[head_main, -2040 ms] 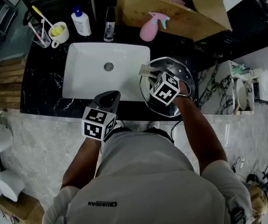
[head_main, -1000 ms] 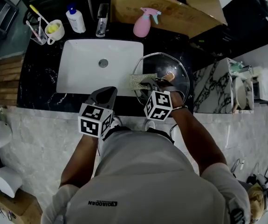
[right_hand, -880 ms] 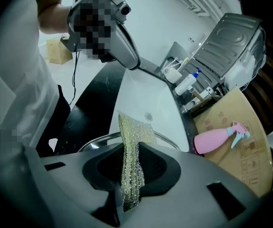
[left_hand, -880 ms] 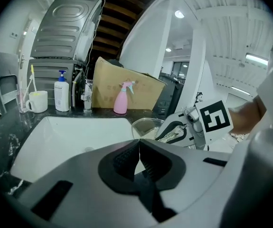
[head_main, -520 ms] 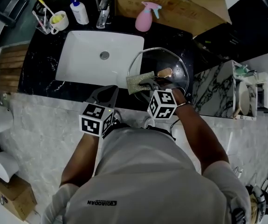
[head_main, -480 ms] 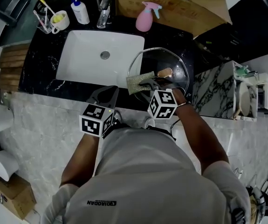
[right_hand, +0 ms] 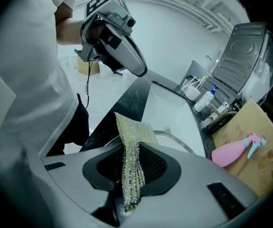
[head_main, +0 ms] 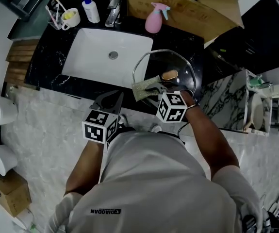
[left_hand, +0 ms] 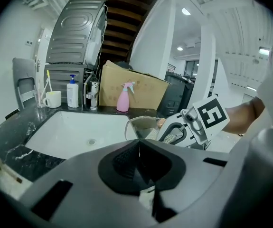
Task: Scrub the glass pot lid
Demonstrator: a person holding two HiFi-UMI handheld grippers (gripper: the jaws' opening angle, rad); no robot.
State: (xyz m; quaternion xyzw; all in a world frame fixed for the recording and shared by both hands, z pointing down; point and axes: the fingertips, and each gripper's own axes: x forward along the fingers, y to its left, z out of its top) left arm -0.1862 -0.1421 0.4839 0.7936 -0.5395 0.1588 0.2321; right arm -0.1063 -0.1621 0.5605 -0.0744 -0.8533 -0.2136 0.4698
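Pale grey short-sleeved T-shirt [head_main: 154, 178] with a small dark print [head_main: 106, 211], perhaps a logo, at the chest.

Black counter [head_main: 44, 64] (white sink [head_main: 93, 57] set in) bears glass pot lid [head_main: 178, 62]; pink spray bottle [head_main: 154, 22]; pump bottle [head_main: 91, 12]; mug [head_main: 72, 17].

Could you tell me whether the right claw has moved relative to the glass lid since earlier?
Yes. The right claw, holding the scourer, has drawn back from over the middle of the glass lid to its near rim, uncovering the knob.

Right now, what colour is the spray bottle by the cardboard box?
Pink spray bottle, teal trigger; clearest in the head view.
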